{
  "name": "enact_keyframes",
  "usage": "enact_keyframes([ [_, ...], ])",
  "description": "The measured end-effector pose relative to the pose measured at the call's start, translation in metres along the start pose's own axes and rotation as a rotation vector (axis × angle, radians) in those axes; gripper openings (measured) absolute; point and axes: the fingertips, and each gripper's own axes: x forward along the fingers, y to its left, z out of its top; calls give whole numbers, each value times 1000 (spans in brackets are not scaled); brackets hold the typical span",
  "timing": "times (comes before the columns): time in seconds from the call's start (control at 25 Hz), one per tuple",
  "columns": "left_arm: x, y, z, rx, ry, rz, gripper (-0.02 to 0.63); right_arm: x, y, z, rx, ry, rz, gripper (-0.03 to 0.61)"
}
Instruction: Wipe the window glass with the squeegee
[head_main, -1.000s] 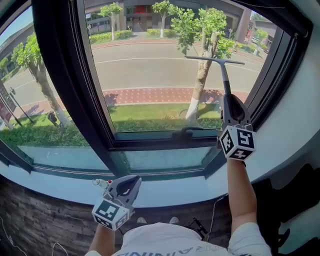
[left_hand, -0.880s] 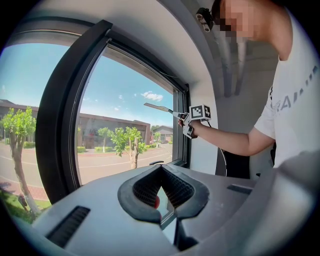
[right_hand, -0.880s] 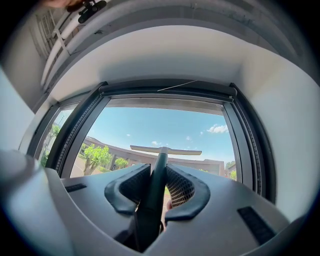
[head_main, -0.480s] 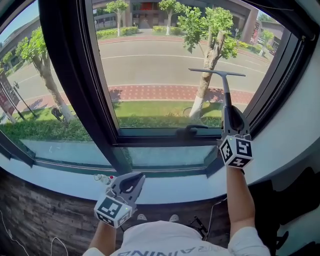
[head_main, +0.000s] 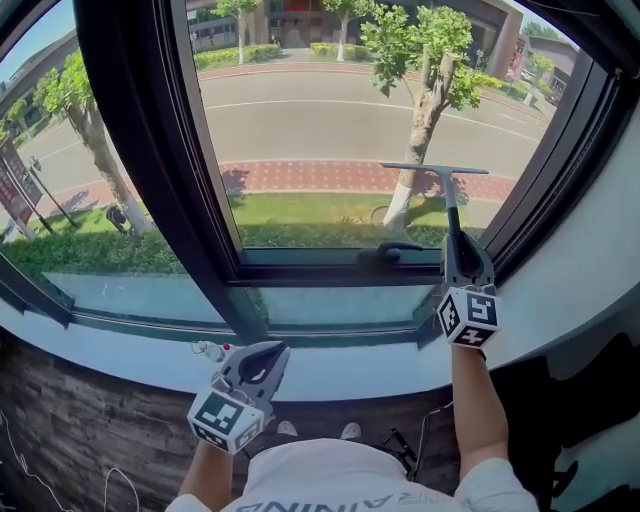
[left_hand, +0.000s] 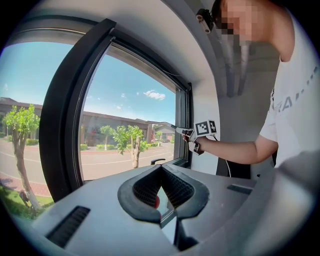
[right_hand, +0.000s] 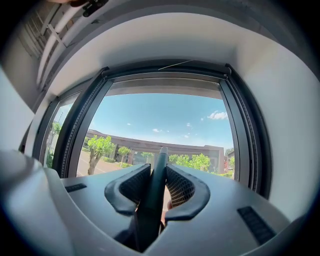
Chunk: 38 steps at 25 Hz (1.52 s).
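Observation:
The squeegee has a dark handle (head_main: 452, 215) and a wide blade (head_main: 435, 168) lying level against the lower right of the window glass (head_main: 320, 120). My right gripper (head_main: 463, 262) is shut on the handle just below it. In the right gripper view the handle (right_hand: 156, 190) runs up between the two closed pads towards the pane. My left gripper (head_main: 258, 360) hangs low over the white sill (head_main: 340, 372), jaws shut with their tips touching and nothing held. Under its jaws lies a small white and red object (head_main: 207, 350), seen as a red spot (left_hand: 157, 202) through the jaw gap.
A thick black mullion (head_main: 150, 150) splits the window, with another pane (head_main: 60, 150) to its left. A black window handle (head_main: 392, 250) sits on the lower frame near the squeegee. The white wall (head_main: 590, 250) closes in on the right. Cables (head_main: 400, 455) lie on the floor.
The right gripper has drawn the squeegee down the glass, so the blade now sits lower on the pane. The left gripper has stayed over the sill.

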Motion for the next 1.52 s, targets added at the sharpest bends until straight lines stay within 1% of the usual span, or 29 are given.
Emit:
enact_keyframes([
  [0.24,2,4,-2,-7,5,6,17,-5,2,-36,14,45,-8,100],
  [0.44,4,3,-5,-23,17,-3,17,-13,9,-72,42,107,-8,100],
  [0.64,7,2,-7,-1,27,4,17,-16,12,-102,67,148,6,100],
  [1.08,8,-2,-11,-16,40,12,17,-19,14,-122,45,156,18,100],
  [1.24,9,-5,-10,-19,41,9,17,-23,18,-137,74,190,17,100],
  [1.52,8,-6,-11,-21,54,6,17,-24,25,-151,46,217,25,100],
])
